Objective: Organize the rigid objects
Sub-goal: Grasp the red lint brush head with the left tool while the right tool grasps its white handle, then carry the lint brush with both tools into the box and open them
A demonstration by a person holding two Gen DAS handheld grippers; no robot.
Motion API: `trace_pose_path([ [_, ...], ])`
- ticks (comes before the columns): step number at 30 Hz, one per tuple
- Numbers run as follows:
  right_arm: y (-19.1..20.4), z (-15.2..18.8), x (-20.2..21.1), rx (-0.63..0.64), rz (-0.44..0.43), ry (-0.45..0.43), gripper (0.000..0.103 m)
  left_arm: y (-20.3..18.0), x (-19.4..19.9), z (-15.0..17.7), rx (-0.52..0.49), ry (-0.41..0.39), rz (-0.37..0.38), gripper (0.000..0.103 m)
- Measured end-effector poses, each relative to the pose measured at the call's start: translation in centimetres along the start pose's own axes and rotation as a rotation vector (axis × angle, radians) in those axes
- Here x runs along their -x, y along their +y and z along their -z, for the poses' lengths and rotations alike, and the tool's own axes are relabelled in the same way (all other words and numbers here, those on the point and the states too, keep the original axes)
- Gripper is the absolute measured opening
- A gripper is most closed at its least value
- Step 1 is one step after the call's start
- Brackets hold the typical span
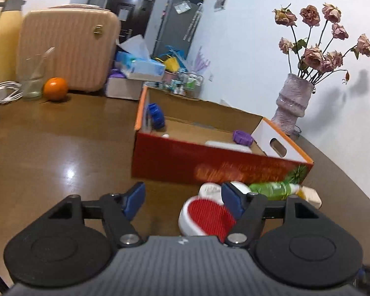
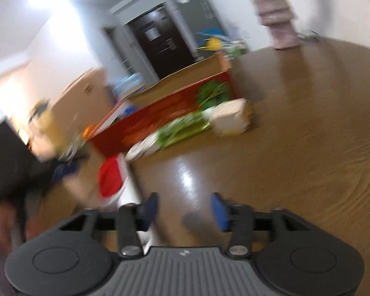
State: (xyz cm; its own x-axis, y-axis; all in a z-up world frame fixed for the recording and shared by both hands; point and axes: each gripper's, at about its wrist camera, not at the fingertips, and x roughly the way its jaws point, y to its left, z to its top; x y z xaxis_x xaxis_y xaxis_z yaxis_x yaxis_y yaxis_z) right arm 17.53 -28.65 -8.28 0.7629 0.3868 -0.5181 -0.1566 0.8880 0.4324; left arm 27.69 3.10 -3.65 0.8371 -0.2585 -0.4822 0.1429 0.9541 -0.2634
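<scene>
Purple piece only in left view

Red box open on top, entry from above free. Left of box: bare tabletop, wide passage. Along box's near wall: white brush, round tins, green bottle crowd approach. Right of box: tabletop seemingly clear, view blurred.

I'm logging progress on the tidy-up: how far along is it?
Partly done. The red box already holds a blue piece, a purple piece and something white. Nothing is in hand: the left tool and right tool are open. The red brush, green bottle and white items remain outside.
</scene>
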Motion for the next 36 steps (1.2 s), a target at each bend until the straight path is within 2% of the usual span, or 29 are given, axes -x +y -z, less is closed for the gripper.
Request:
trace_pose_path([
  [2, 2.3, 1.3, 0.3, 0.123, 0.021, -0.005, 0.066, 0.0, -1.2, -0.5, 0.002, 0.026, 0.017, 0.07],
  [5, 4.4, 2.2, -0.1, 0.233, 0.042, 0.01, 0.063, -0.2, -1.9, -0.1, 0.003, 0.055, 0.045, 0.067],
  [6, 4.6, 2.2, -0.2, 0.245, 0.058, 0.006, 0.058, -0.3, -2.0, 0.3, -0.001, 0.065, 0.053, 0.064],
  [7, 4.6, 2.2, -0.3, 0.246, 0.079, -0.002, 0.056, -0.4, -2.1, 0.7, -0.01, 0.076, 0.055, 0.06],
  [8, 4.3, 1.8, -0.4, 0.229, 0.11, -0.013, 0.047, -0.6, -2.1, 1.0, -0.023, 0.085, 0.051, 0.049],
  [9, 4.0, 1.5, -0.5, 0.208, 0.136, -0.021, 0.036, -0.7, -2.2, 1.3, -0.039, 0.094, 0.045, 0.042],
  [13, 1.9, 0.2, -0.9, 0.141, 0.194, -0.063, 0.033, -1.2, -1.5, 2.2, -0.059, 0.085, 0.032, 0.039],
  [16, 0.8, -0.9, -1.2, 0.11, 0.172, -0.053, 0.033, -1.3, -1.0, 2.7, -0.054, 0.068, 0.027, 0.038],
  [19, 0.0, -2.1, -0.9, 0.075, 0.177, -0.08, 0.034, -1.1, -0.6, 2.6, -0.032, 0.064, 0.029, 0.038],
  [21, -0.4, -3.1, -1.4, 0.05, 0.164, -0.067, 0.034, -1.0, -0.4, 2.4, -0.028, 0.06, 0.025, 0.045],
  [23, -0.5, -3.5, -2.0, 0.065, 0.161, -0.062, 0.034, -0.9, -0.2, 2.3, -0.028, 0.061, 0.025, 0.045],
  [25, -0.8, -3.7, -2.4, 0.058, 0.185, -0.066, 0.034, -0.8, 0.1, 2.3, -0.014, 0.067, 0.03, 0.046],
  [30, -1.5, -4.1, -3.0, 0.012, 0.183, -0.062, 0.033, -0.6, 0.5, 2.5, 0.006, 0.077, 0.075, 0.047],
  [31, -1.6, -4.0, -3.2, 0.011, 0.189, -0.057, 0.031, -0.6, 0.4, 2.7, 0.009, 0.083, 0.077, 0.047],
  [33, -2.1, -4.1, -3.8, -0.01, 0.191, -0.038, 0.02, -0.6, 0.3, 3.0, 0.016, 0.082, 0.076, 0.047],
  [36, -2.2, -4.1, -4.0, -0.027, 0.162, -0.04, 0.014, -0.1, 0.8, 3.3, 0.07, 0.076, 0.09, 0.047],
])
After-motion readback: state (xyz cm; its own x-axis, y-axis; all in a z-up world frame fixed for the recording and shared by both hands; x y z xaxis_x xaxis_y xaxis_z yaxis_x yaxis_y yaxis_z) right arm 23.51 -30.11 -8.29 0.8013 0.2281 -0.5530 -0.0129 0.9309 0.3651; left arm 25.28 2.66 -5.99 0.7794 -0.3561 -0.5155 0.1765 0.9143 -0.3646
